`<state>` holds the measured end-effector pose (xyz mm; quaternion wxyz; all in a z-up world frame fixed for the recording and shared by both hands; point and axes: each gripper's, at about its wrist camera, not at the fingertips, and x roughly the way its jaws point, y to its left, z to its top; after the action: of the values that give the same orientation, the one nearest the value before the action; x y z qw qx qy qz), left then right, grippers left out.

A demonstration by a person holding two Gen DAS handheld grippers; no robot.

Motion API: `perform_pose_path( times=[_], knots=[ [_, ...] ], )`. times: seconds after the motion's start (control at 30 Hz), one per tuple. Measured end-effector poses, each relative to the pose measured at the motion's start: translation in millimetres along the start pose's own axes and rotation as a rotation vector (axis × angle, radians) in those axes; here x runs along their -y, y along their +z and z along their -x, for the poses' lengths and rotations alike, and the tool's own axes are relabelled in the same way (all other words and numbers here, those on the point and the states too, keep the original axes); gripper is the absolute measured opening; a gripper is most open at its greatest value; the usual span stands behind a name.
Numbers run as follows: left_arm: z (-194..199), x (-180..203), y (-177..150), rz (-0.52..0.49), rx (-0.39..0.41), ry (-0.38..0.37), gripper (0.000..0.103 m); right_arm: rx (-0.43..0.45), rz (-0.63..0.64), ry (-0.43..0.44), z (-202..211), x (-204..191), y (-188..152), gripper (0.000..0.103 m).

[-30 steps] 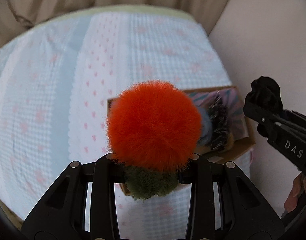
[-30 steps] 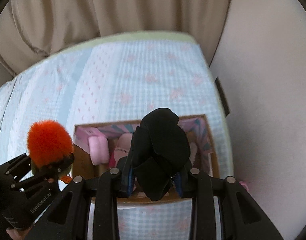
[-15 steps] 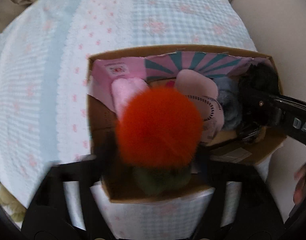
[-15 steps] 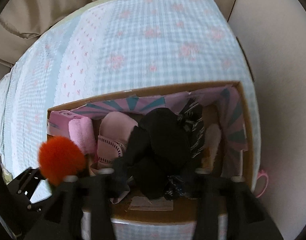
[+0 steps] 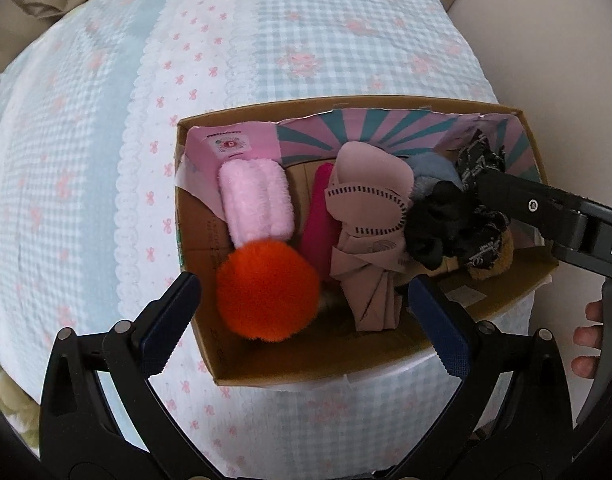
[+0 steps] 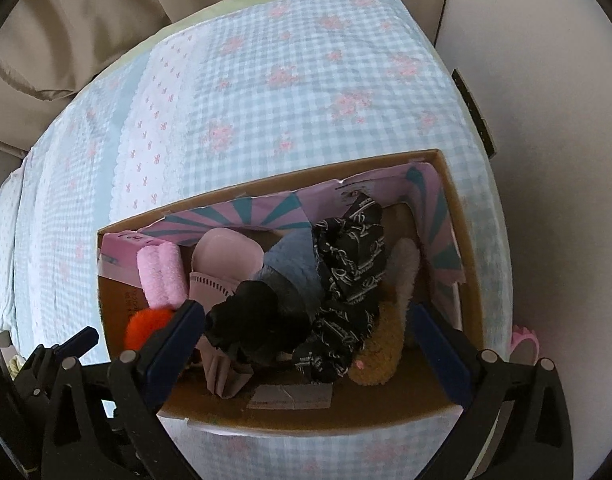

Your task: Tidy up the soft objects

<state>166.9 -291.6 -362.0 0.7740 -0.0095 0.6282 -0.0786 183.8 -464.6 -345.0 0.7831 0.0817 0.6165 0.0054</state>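
Observation:
A cardboard box (image 5: 242,364) (image 6: 345,416) sits on the bed and holds several soft things. The orange pom-pom (image 5: 268,290) (image 6: 146,322) lies in its near-left corner, next to a pink fluffy roll (image 5: 256,204) (image 6: 162,276). The black fabric item (image 5: 437,224) (image 6: 254,326) lies in the middle, beside a beige folded cloth (image 5: 365,216) and a black patterned scrunchie (image 6: 345,280). My left gripper (image 5: 302,320) is open above the pom-pom. My right gripper (image 6: 306,344) is open above the black item, holding nothing.
The bed has a light blue checked cover with pink flowers (image 5: 325,40) (image 6: 286,80). A beige curtain (image 6: 106,20) hangs behind it and a pale wall (image 6: 565,160) stands at the right. A pink object (image 6: 525,340) lies beyond the box's right side.
Both grippers moved over the box and opened. The orange pom-pom dropped from the left gripper and the black item from the right gripper into the box.

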Motion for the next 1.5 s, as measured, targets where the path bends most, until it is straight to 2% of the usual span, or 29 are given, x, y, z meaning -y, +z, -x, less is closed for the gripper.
perform_pose_path(
  times=[0.2,0.4,0.6,0.87,1.0,1.17,1.33,1.5],
  knots=[
    [20.9,1.0,-0.2,-0.011,0.027,-0.027,0.103,0.034,0.0,-0.01,26.7,-4.0,-5.7,0.103],
    [75.8,-9.8,3.2,-0.031,0.121,-0.048,0.103,0.124,0.0,-0.003,84.0,-23.6,-8.1,0.103],
    [168.2,-48.3,3.5,-0.01,0.286,-0.065,0.103,0.288,0.025,0.001,173.4,-71.3,-19.7,0.103],
    [303.0,-122.3,-19.2,-0.007,0.584,0.008,0.103,0.501,0.129,0.003,262.0,-152.0,-52.7,0.103],
    [341.4,-148.0,-44.4,-0.009,0.676,0.051,0.103,0.576,0.153,-0.008,289.5,-187.0,-77.7,0.103],
    [366.2,-173.1,-76.4,0.009,0.73,0.072,0.103,0.637,0.179,-0.018,301.4,-214.4,-99.8,0.103],
    [370.2,-186.6,-99.4,0.035,0.757,0.09,0.103,0.666,0.187,-0.038,300.3,-225.0,-115.0,0.103],
    [367.1,-193.9,-108.0,0.043,0.771,0.087,0.103,0.684,0.193,-0.071,299.2,-230.2,-127.1,0.103]
  ],
)
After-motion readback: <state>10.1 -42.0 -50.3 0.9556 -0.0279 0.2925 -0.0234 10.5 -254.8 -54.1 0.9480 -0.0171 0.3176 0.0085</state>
